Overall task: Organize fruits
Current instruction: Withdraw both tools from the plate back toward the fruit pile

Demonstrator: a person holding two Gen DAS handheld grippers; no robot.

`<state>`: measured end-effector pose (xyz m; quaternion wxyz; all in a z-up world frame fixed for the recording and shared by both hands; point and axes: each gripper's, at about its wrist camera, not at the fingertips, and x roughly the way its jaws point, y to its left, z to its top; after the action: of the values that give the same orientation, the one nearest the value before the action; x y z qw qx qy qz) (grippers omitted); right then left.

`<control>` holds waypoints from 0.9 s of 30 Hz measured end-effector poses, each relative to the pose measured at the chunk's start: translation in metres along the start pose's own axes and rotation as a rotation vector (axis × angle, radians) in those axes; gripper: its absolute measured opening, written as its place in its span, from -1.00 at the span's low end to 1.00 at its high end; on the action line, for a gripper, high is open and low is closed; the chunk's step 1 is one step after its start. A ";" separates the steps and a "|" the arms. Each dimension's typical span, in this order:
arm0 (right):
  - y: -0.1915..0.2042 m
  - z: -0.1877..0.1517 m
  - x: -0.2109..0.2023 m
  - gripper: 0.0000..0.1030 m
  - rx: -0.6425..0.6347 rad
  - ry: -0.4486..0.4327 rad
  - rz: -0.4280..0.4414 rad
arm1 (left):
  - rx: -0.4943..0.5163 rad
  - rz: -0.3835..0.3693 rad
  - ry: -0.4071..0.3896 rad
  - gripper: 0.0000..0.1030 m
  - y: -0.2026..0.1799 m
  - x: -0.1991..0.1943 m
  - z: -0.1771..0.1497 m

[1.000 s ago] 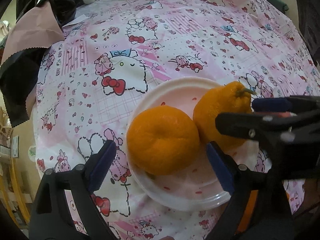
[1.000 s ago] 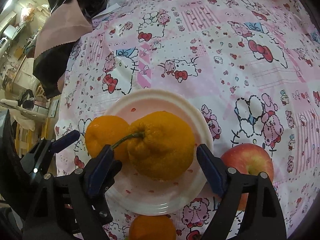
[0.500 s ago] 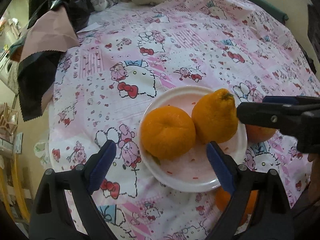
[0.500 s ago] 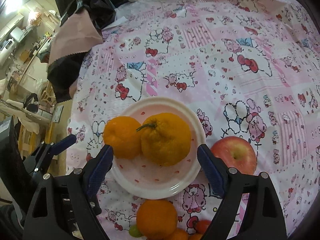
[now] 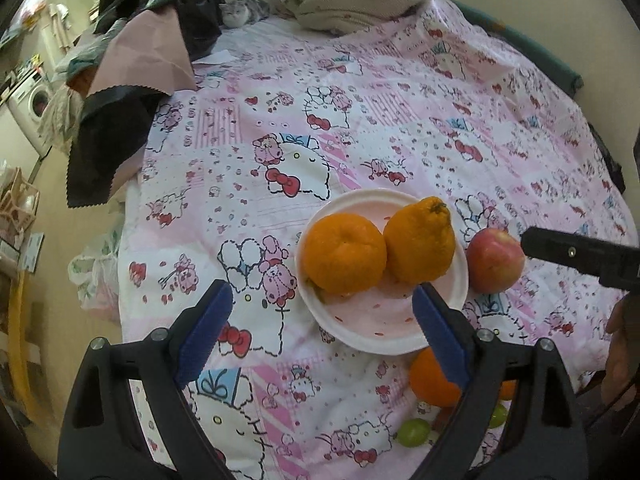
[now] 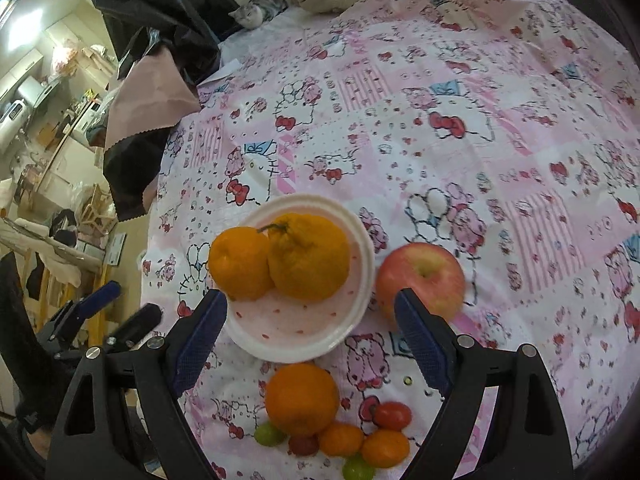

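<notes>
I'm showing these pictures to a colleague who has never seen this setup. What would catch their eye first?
Probably the white plate on the pink cartoon-print bedsheet, holding a round orange and a bumpy, stemmed orange citrus side by side. Next, the red apple just right of the plate, and the cluster of small fruits nearer the camera.

Black grippers (image 5: 322, 312), blue-padded jaws

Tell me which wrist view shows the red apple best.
The right wrist view: the red apple shows nearly whole beside the plate, stem dimple visible, with only its lower edge behind a fingertip. The left wrist view shows it smaller, near the right edge.
</notes>
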<state>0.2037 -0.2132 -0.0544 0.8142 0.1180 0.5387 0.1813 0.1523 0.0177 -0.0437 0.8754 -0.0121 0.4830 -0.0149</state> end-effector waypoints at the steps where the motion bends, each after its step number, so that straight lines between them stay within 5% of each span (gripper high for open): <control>1: -0.001 -0.003 -0.004 0.71 -0.002 -0.006 -0.004 | -0.004 -0.001 -0.003 0.74 0.000 -0.002 -0.001; 17: -0.014 -0.042 -0.047 0.71 0.063 -0.065 -0.006 | -0.128 -0.037 0.017 0.74 0.007 -0.030 -0.044; 27: -0.026 -0.060 -0.061 0.72 0.085 -0.088 -0.062 | -0.106 -0.036 0.004 0.74 -0.009 -0.038 -0.061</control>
<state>0.1313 -0.2622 -0.0373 0.8366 0.1438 0.5129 0.1277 0.0803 0.0098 -0.0435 0.8722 -0.0672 0.4845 -0.0047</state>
